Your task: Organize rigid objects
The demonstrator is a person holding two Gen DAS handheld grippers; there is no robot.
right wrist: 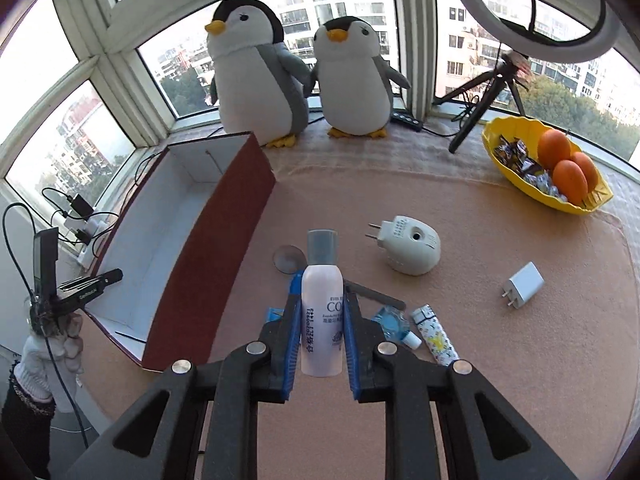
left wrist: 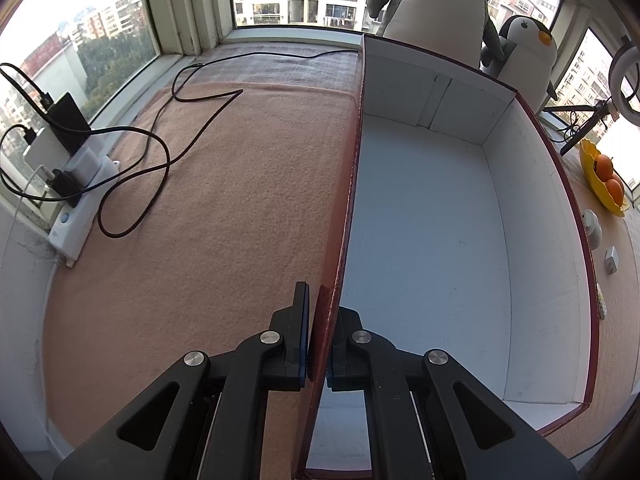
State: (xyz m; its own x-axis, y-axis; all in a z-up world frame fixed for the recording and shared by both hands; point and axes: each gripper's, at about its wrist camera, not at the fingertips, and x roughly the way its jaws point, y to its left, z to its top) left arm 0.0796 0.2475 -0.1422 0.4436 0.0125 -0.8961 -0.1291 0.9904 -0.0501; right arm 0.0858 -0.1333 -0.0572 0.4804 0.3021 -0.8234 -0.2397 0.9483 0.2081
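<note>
Right hand-held gripper (right wrist: 322,328) grasps a white spray bottle (right wrist: 321,312) with a grey cap, its blue pads pressed against the bottle's two sides; the bottle stands up between the fingers, cap pointing away from the camera. Just beyond it on the counter (right wrist: 500,380) lie a small clear disc (right wrist: 289,258), a dark flat stick (right wrist: 374,295), a little blue-capped bottle (right wrist: 394,322) and a patterned lighter-like tube (right wrist: 436,334). Farther right sit a cream plug-in device (right wrist: 410,250) and a white charger plug (right wrist: 524,282), well apart from each other. A yellow bowl (right wrist: 492,148) with oranges (right wrist: 554,148) and wrapped sweets stands near the window, beside a tripod (right wrist: 480,100) under a ring light (right wrist: 532,8), and two plush penguins (right wrist: 260,72) sit on the sill.

Left hand-held gripper (left wrist: 320,344) is clenched on the near left wall of the open red box (left wrist: 560,184) — one finger outside the wall, the other inside against the white lining. The box interior shows only its white floor (left wrist: 424,240). In the right wrist view the same box (right wrist: 208,248) lies to the left of the held bottle, close by, with the left gripper (right wrist: 102,280) at its near left wall, held by a white-gloved hand (right wrist: 48,344). Left of the box, a power strip (left wrist: 80,208) with chargers and black cables (left wrist: 160,152) rests by the window.
</note>
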